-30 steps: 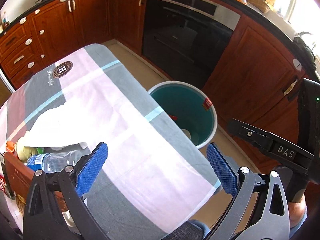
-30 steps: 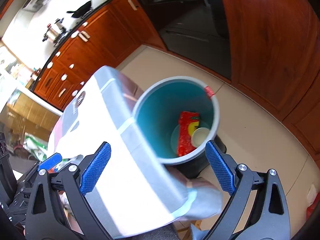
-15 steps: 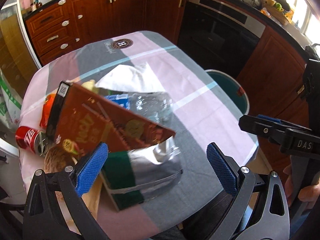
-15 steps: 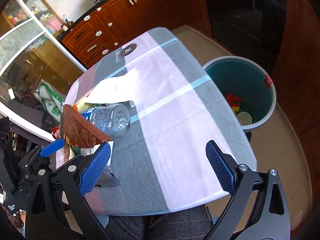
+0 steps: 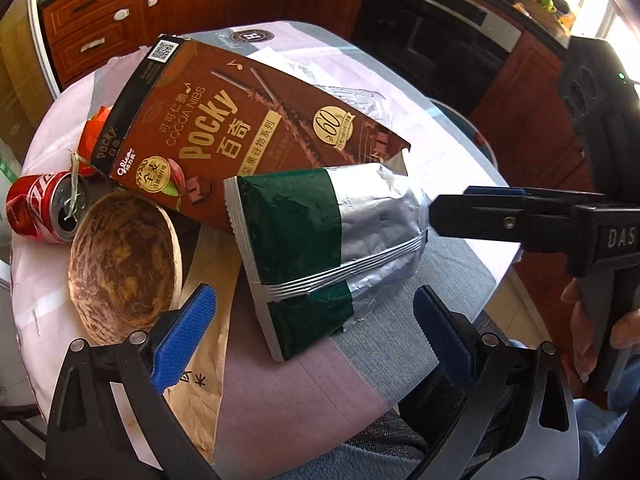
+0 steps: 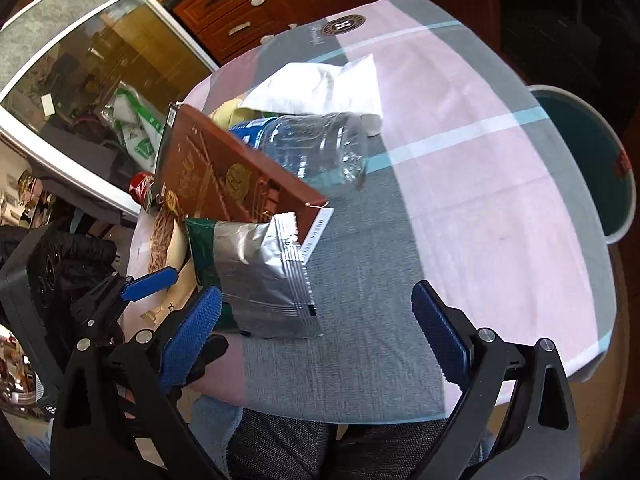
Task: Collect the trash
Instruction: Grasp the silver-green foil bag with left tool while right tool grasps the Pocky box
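Note:
Trash lies on the cloth-covered table: a green and silver foil bag, a brown Pocky box resting over a clear plastic bottle, a red cola can, a coconut-shell bowl and a white napkin. My left gripper is open and empty, just short of the foil bag. My right gripper is open and empty, near the bag's silver end. The teal bin stands beside the table at the right.
A brown paper sheet lies under the bowl and bag. The right gripper's body shows at the right of the left wrist view. Wooden cabinets and a dark oven stand behind. A glass door is at the left.
Both grippers have swung from over the bin back to the table and closer to the trash pile. The foil bag now lies just ahead of both open grippers.

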A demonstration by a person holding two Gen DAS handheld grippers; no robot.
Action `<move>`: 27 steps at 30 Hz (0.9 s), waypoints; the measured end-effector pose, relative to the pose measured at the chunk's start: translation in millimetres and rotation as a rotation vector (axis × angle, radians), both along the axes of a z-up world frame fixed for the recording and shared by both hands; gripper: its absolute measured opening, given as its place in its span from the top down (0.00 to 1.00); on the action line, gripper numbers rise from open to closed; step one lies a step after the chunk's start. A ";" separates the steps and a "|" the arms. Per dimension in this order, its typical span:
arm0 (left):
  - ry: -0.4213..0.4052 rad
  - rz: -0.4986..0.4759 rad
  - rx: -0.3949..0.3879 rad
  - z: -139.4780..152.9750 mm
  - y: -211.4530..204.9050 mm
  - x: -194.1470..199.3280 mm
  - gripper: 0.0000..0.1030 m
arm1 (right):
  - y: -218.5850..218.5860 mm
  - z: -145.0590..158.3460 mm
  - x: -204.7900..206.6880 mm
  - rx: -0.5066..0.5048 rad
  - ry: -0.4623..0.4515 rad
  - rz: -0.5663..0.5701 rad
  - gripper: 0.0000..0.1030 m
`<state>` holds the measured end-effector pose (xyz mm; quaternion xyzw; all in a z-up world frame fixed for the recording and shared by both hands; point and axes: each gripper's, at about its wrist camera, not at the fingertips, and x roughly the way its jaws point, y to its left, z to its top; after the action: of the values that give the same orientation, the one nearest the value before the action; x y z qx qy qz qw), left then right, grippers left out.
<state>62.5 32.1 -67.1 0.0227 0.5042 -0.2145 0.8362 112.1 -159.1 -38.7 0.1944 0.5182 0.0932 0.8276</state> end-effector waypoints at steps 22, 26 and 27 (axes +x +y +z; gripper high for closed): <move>0.037 -0.057 -0.081 -22.4 -15.7 -6.6 0.11 | 14.7 -5.9 -10.4 0.179 0.067 0.092 0.64; 0.043 -0.062 -0.085 -22.7 -11.4 -10.0 0.11 | 20.0 -8.9 -13.4 0.174 0.063 0.113 0.56; 0.043 -0.062 -0.080 -22.7 -12.5 -10.5 0.11 | 21.3 -10.2 -14.2 0.170 0.064 0.113 0.51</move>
<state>52.0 19.6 -89.8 0.0004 0.5120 -0.2609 0.8184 97.9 -137.8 -48.9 0.2372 0.5447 0.1773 0.7846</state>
